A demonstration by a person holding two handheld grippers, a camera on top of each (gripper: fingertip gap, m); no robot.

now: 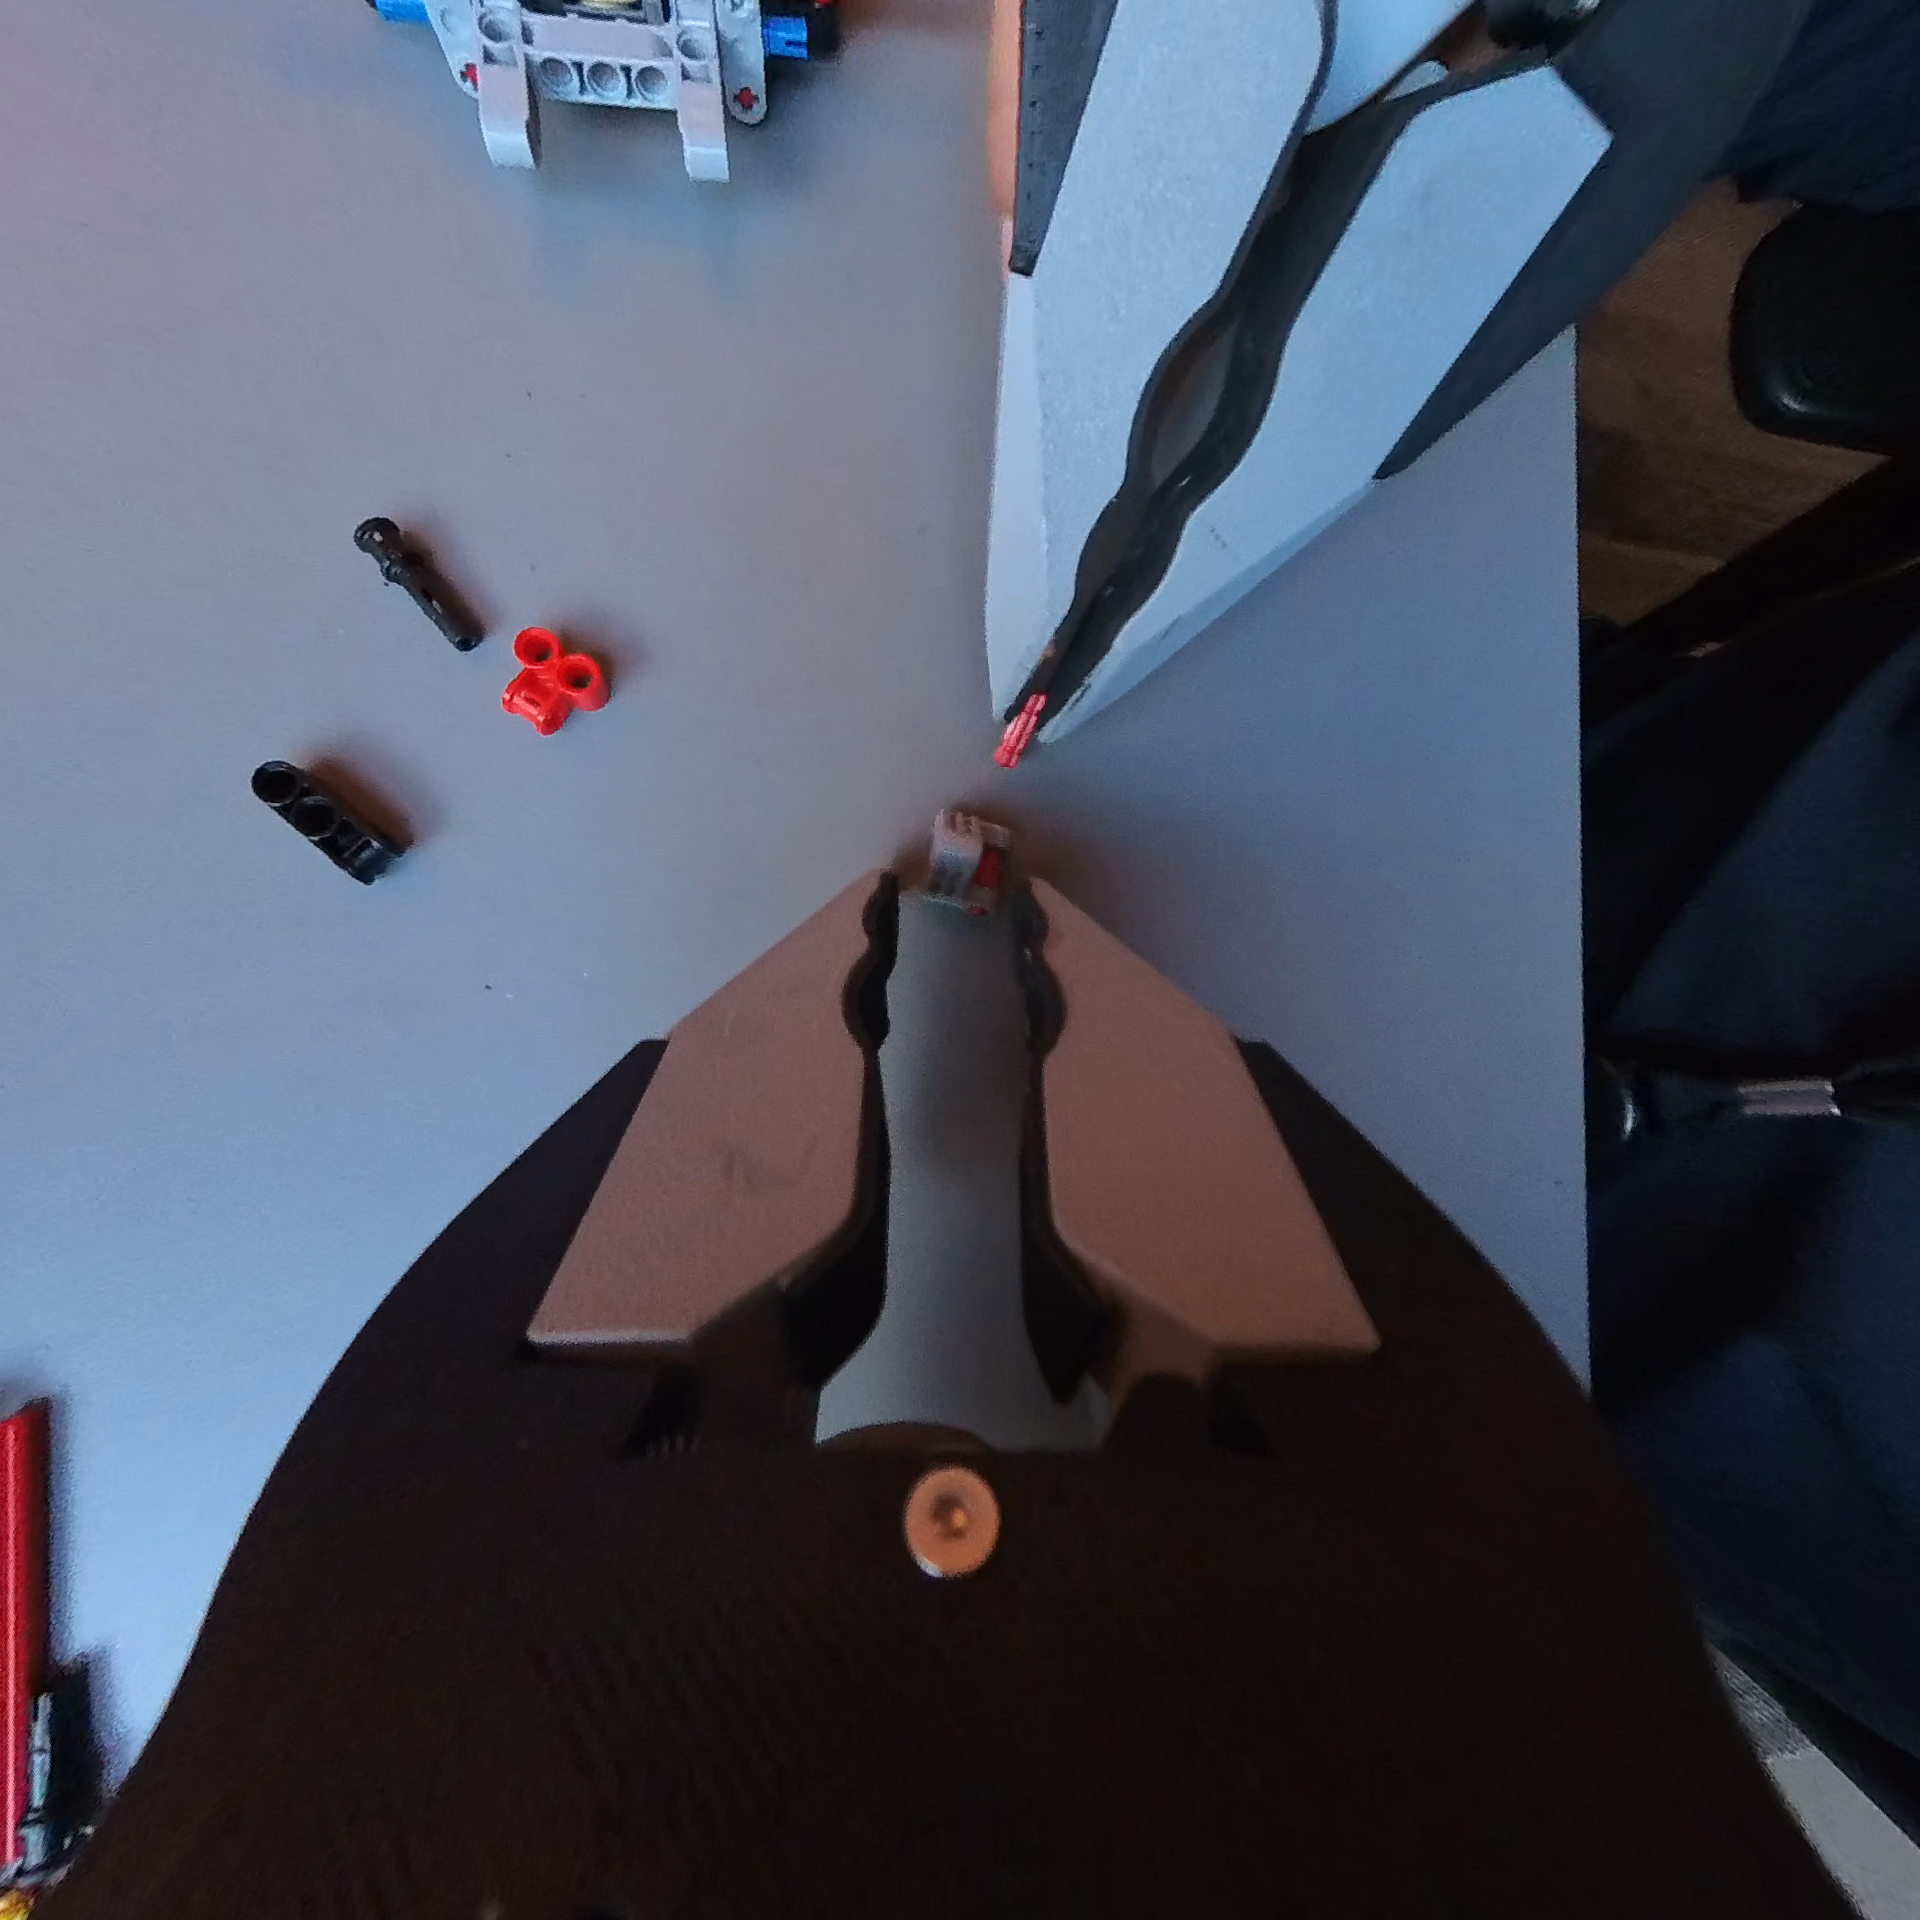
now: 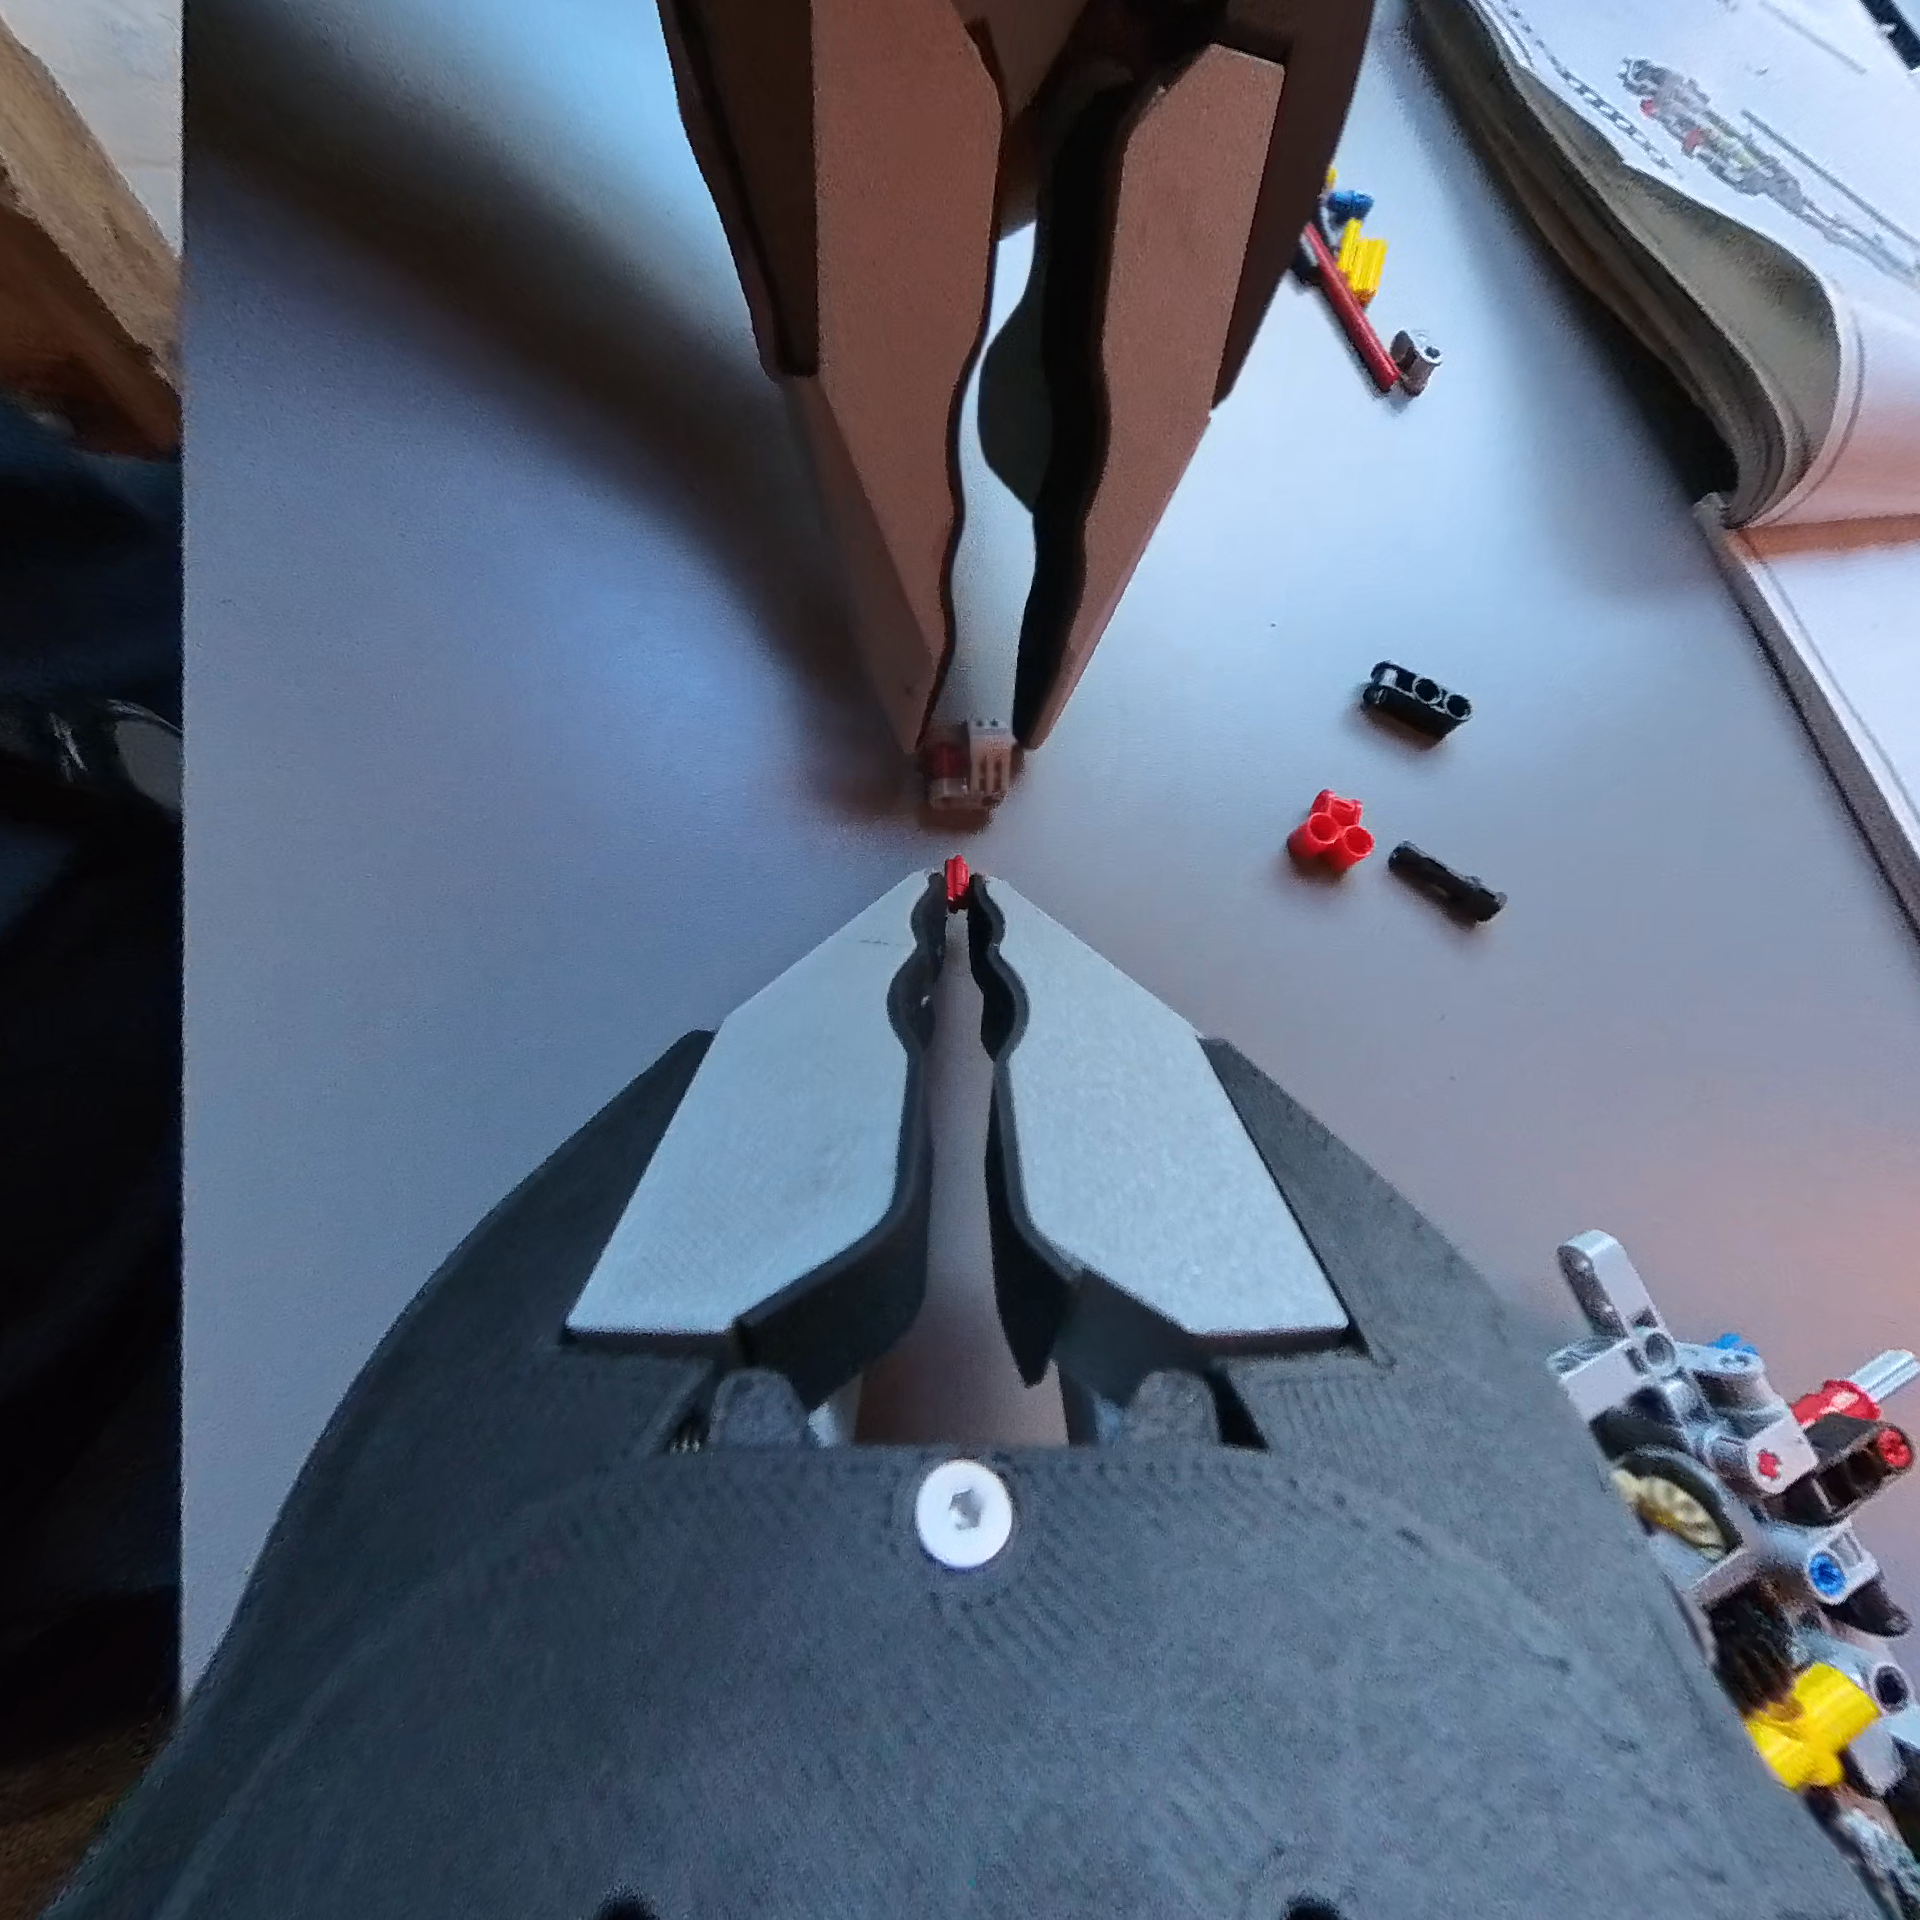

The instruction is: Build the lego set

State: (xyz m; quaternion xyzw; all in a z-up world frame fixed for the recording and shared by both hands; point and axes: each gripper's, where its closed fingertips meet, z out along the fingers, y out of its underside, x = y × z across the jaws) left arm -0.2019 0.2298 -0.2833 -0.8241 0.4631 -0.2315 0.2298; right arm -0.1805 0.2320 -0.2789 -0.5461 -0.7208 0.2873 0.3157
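Right now the right gripper [image 2: 957,891] pinches a tiny red plastic pin [image 2: 955,879] at its fingertips, pads pressed on it. Facing it, the left gripper [image 1: 961,881] has its fingers narrowly parted around a small grey and red brick piece [image 1: 966,860] on the grey table [image 1: 312,312]; whether they press it, I cannot tell. A red connector [image 1: 556,678] and two black pieces lie well apart.

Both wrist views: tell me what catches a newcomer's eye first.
Two grippers meet tip to tip over the grey table. The right gripper pinches a small red plastic pin; the left gripper has a small grey-and-red brick piece at its tips. A red three-holed connector lies nearby.
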